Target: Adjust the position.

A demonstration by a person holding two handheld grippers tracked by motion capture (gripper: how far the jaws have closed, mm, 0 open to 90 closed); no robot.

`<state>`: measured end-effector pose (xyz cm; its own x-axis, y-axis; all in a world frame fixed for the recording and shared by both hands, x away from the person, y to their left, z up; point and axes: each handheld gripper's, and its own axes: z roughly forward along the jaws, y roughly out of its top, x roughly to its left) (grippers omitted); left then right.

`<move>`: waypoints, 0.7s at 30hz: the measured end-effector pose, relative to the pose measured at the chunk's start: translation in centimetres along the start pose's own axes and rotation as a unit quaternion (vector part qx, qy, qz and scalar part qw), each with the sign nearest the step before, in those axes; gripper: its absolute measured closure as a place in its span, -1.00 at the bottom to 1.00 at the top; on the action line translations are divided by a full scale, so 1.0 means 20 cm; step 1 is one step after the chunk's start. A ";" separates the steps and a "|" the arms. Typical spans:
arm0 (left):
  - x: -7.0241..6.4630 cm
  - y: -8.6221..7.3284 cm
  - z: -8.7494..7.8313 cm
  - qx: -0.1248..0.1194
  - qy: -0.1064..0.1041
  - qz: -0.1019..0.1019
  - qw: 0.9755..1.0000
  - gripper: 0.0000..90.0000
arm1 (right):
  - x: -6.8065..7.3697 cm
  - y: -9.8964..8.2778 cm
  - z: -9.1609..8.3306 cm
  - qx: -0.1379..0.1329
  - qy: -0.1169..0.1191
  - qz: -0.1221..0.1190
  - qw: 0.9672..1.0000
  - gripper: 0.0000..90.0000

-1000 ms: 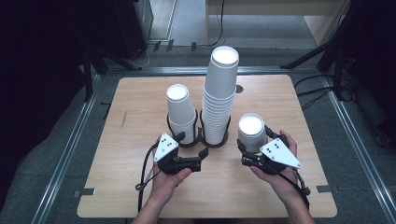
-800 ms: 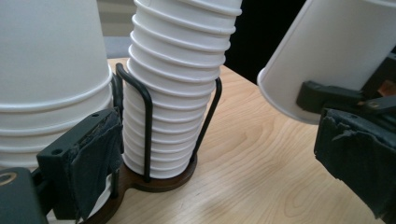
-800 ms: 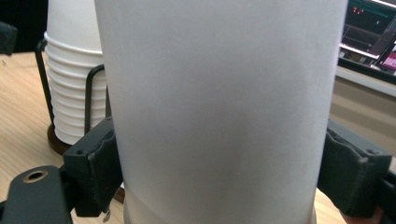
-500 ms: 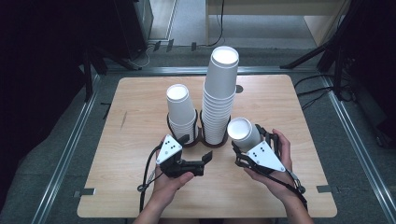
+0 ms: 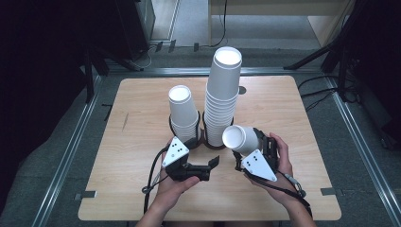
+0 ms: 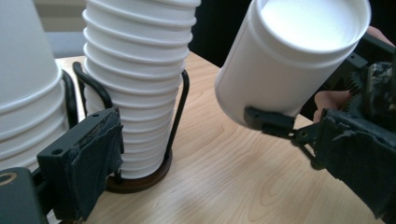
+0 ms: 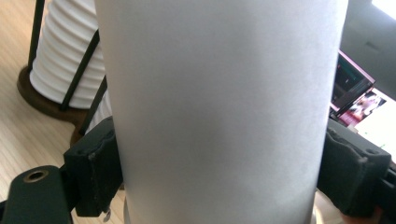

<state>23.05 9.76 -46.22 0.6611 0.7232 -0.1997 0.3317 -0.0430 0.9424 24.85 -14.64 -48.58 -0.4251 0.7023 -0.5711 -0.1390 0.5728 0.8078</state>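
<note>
High view: right gripper [image 5: 247, 152] clamps a single white cup [image 5: 240, 138], tilted, off the table [image 5: 293, 118] beside the tall stack [image 5: 222, 94]; left gripper [image 5: 208, 166] is spread wide, empty.

Left gripper view: the cup [image 6: 285, 56] leans toward the stack [image 6: 135, 84]; a nudge could topple it.

Right gripper view: cup wall [image 7: 219, 107] between both pads; a hard squeeze may crush it. No readable writing.

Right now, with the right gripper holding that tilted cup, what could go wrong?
The right gripper clamps the cup by its thin side wall, so it may crush or slip. The tall stack stands close beside it; a swing could knock it. The open left gripper sits close, risking a bump.
</note>
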 end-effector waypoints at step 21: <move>-0.04 -0.01 0.02 0.013 -0.026 0.010 1.000 -0.96 | 0.15 0.02 0.02 -0.014 0.039 -0.098 0.994 -0.71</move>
<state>22.71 8.89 -46.27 0.7023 0.6846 -0.1952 0.3353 -0.0762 0.9390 23.92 -12.09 -50.04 -0.4552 0.5435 -0.7053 -0.2492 0.6827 0.6869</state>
